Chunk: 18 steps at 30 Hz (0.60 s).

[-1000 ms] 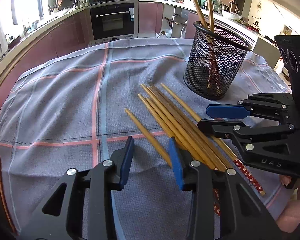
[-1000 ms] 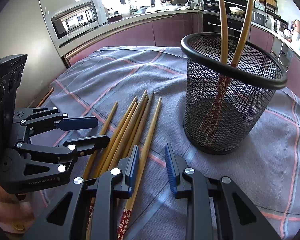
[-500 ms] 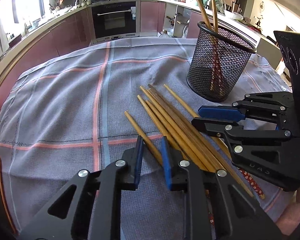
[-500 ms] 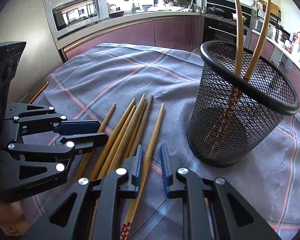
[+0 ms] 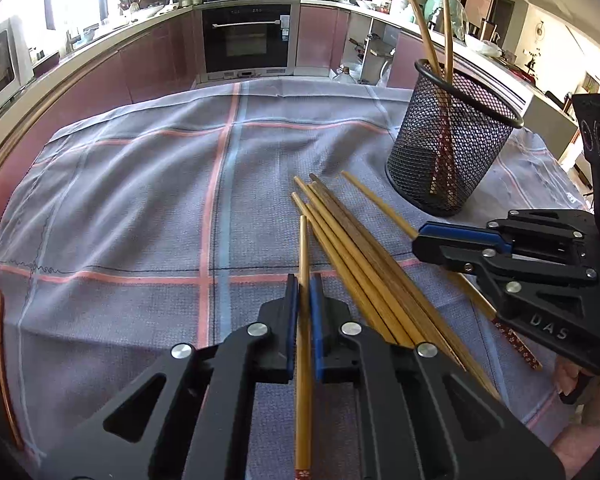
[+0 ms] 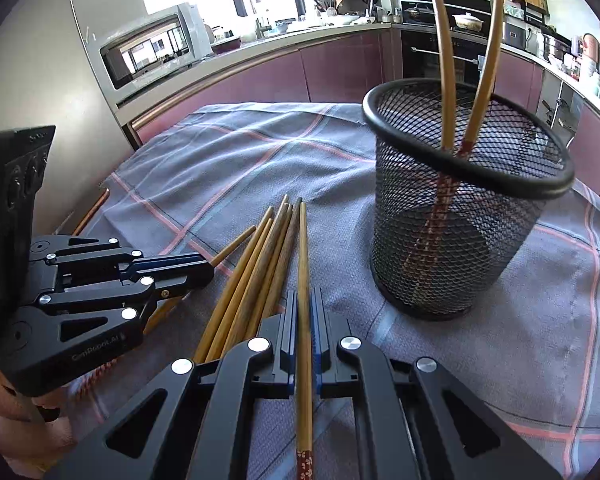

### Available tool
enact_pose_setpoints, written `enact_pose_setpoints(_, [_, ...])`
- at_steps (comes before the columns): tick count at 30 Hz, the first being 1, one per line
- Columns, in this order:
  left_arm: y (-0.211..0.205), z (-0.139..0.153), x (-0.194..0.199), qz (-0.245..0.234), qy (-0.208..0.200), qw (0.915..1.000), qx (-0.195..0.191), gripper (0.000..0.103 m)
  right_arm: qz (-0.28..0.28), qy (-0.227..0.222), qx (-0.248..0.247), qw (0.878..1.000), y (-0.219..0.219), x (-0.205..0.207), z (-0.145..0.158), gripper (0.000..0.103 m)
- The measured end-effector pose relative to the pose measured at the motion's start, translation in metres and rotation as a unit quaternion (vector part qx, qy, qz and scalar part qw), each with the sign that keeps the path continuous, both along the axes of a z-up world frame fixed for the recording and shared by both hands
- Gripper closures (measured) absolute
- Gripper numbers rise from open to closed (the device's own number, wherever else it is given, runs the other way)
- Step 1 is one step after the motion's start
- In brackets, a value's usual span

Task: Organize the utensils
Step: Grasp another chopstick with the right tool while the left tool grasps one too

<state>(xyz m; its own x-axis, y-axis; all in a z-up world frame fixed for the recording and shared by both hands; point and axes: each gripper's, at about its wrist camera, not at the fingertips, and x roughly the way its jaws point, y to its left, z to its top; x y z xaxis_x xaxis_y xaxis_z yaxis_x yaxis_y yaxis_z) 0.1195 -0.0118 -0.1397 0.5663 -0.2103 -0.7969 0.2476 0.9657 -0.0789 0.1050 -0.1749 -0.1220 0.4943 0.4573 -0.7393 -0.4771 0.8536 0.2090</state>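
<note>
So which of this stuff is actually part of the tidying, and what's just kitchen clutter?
Part of the job:
left tongs, gripping one chopstick
right tongs, gripping another chopstick
loose chopsticks
mesh holder

Just there:
checked cloth
oven
microwave

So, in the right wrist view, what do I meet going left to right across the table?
Left tongs → loose chopstick bundle → chopstick clamped in the right tongs → black mesh holder with two chopsticks standing in it.
</note>
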Motion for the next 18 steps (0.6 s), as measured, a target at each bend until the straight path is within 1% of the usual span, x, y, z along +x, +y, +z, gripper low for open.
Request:
enact_pose_setpoints(3, [0.003, 0.007, -0.004, 0.001, -0.008, 1.0, -0.005, 0.096, 0.002, -0.01, 0.009, 1.0, -0.005, -0.005, 0.008, 0.098])
enact_pose_setpoints(7, [0.007, 0.021, -0.011, -0.01, -0.02, 0.9995, -0.021, 0.096, 0.005, -0.03, 0.025, 0.999, -0.012, -0.014, 0.021, 0.098])
enact_pose_setpoints(12, [0.011, 0.047, -0.023, -0.028, -0.046, 0.9977, -0.04, 0.096, 0.005, -0.058, 0.049, 0.997, -0.021, -0.025, 0.042, 0.098])
enact_pose_setpoints(14, [0.013, 0.059, -0.03, -0.037, -0.058, 0.9963, -0.051, 0.096, 0.003, -0.07, 0.06, 0.996, -0.026, -0.029, 0.052, 0.098])
enact_pose_setpoints(17, [0.014, 0.077, -0.04, -0.044, -0.082, 0.9941, -0.055, 0.096, -0.002, -0.086, 0.074, 0.994, -0.034, -0.033, 0.064, 0.098])
enact_pose_setpoints(18, [0.015, 0.083, -0.043, -0.049, -0.088, 0.9929, -0.063, 0.096, -0.005, -0.092, 0.077, 0.993, -0.036, -0.035, 0.068, 0.098])
